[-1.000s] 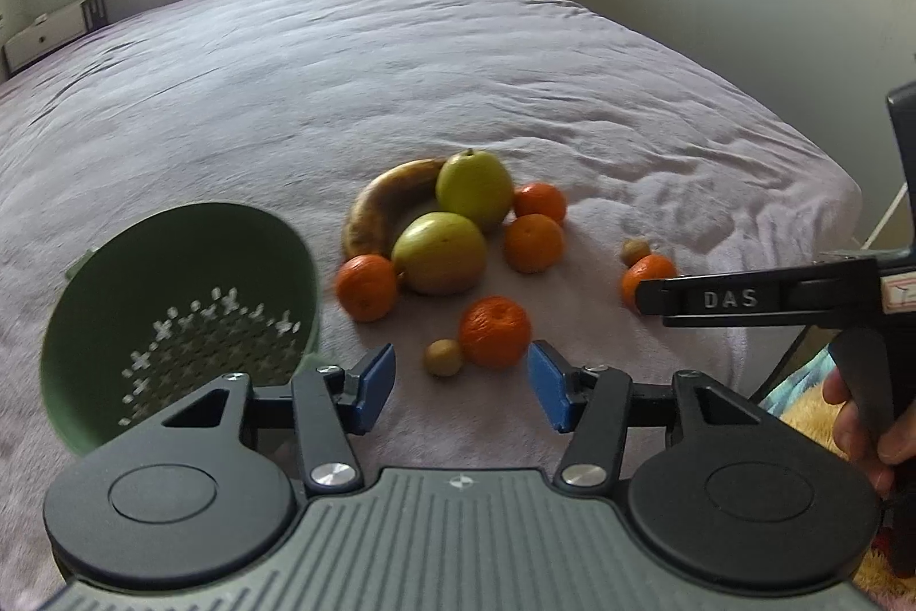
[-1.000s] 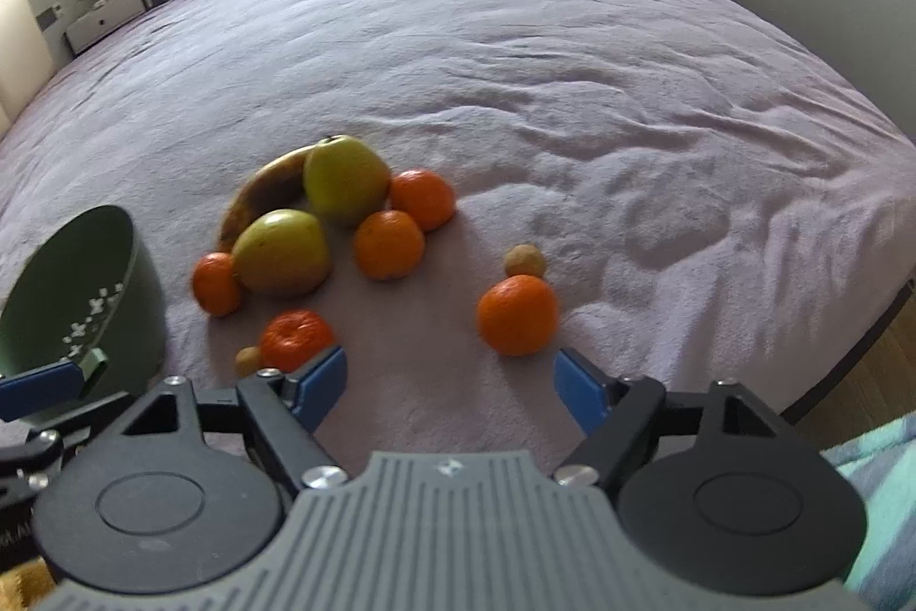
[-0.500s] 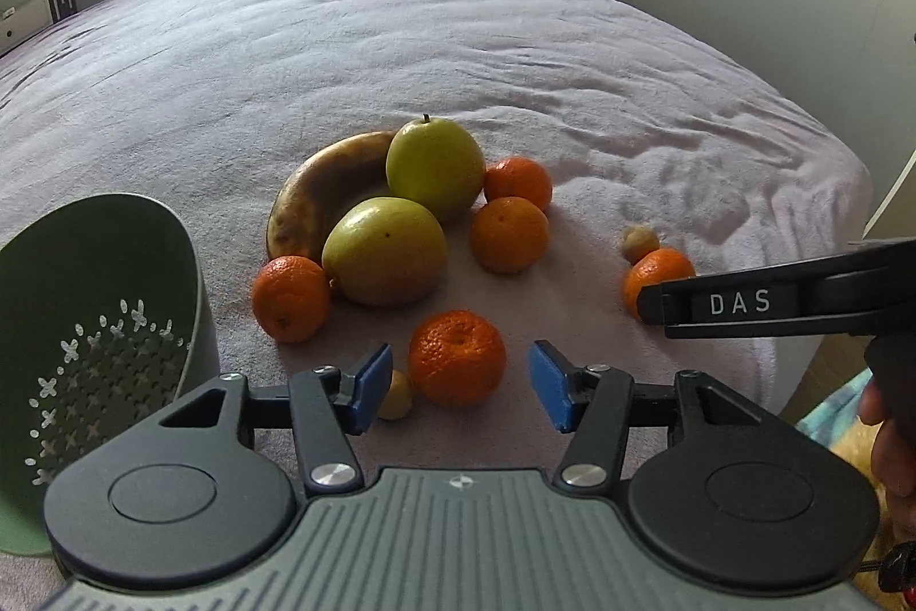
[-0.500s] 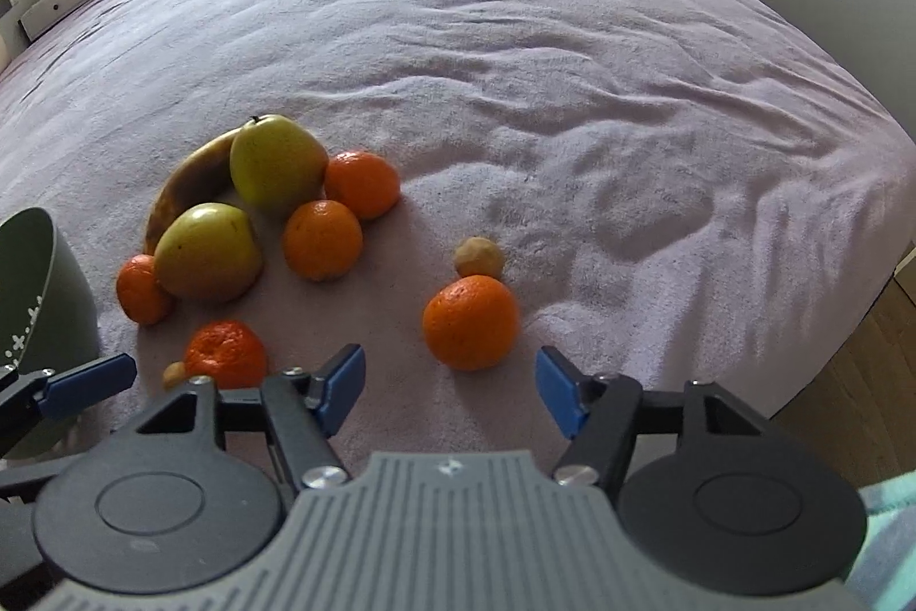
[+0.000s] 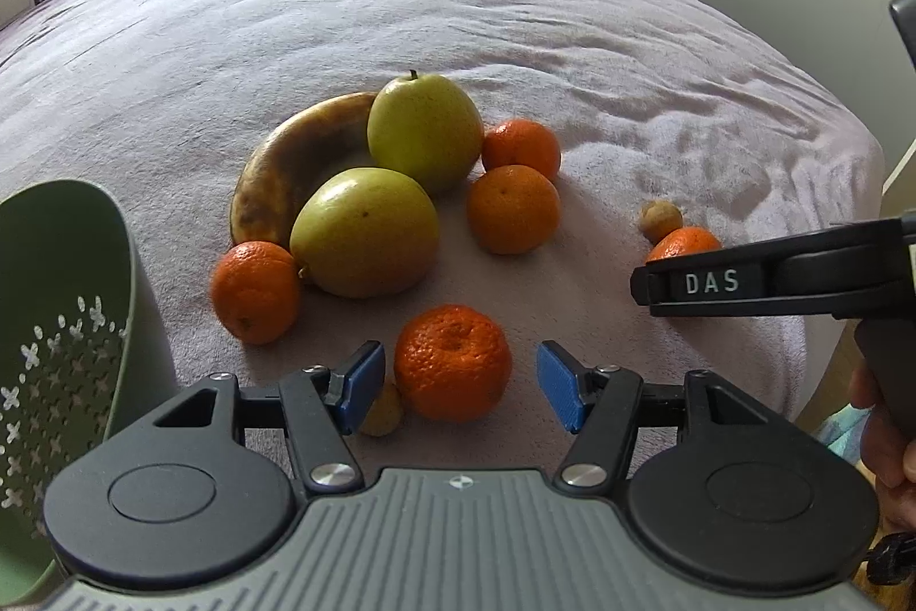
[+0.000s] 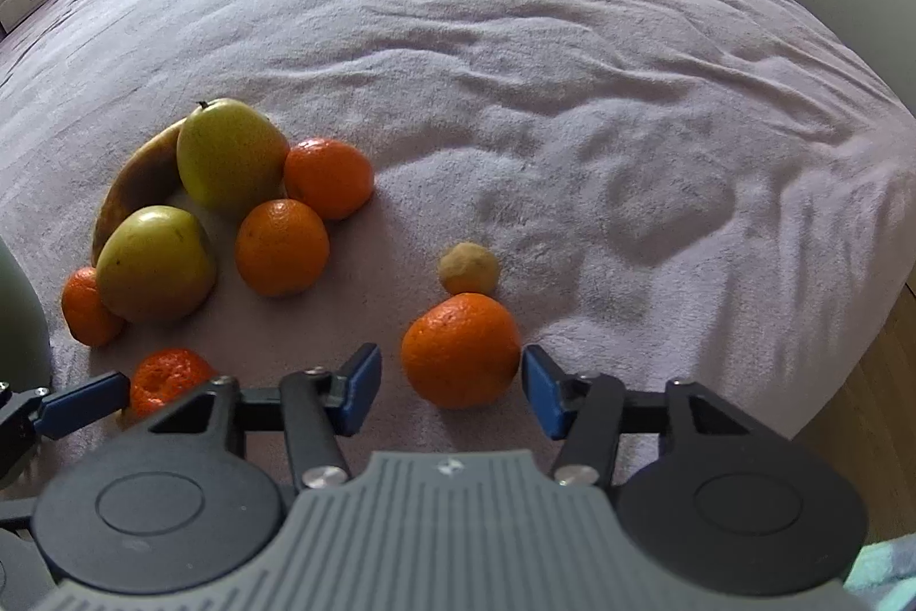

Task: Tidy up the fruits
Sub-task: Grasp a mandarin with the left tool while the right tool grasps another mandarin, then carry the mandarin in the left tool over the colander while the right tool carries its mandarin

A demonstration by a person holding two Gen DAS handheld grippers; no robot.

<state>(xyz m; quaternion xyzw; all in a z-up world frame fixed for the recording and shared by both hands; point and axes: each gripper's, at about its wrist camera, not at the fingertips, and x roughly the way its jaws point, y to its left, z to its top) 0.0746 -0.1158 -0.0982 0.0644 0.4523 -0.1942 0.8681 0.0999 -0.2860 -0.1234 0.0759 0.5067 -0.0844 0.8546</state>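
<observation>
here, lines on this moment, with places told from the green perforated plastic colander
left gripper: the left hand-held gripper has its blue pads apart, empty, one on each side of a round wrinkled-skin mandarin just right of the colander; neither pad touches it yet
right gripper: the right hand-held gripper is spread too and holds nothing; a smoother round orange mandarin sits straight ahead between its pads, farthest right of the colander, with a small tan round fruit touching its far side
key relation: each mandarin lies dead ahead of its own gripper; being round, neither has a long axis to line up with; the left gripper is the nearer one to the colander
likely next: closing on the fruit looks like the step in hand, then a carry to the colander
watch: a small yellowish fruit lies just beside the left pad and may get nudged
other fruit: two yellow-green apples, a browned curved banana and three more mandarins cluster beyond, right of the colander
surface: a soft, wrinkled mauve bedspread; fruit may roll on it
room: pale walls, a bright window far behind the colander
</observation>
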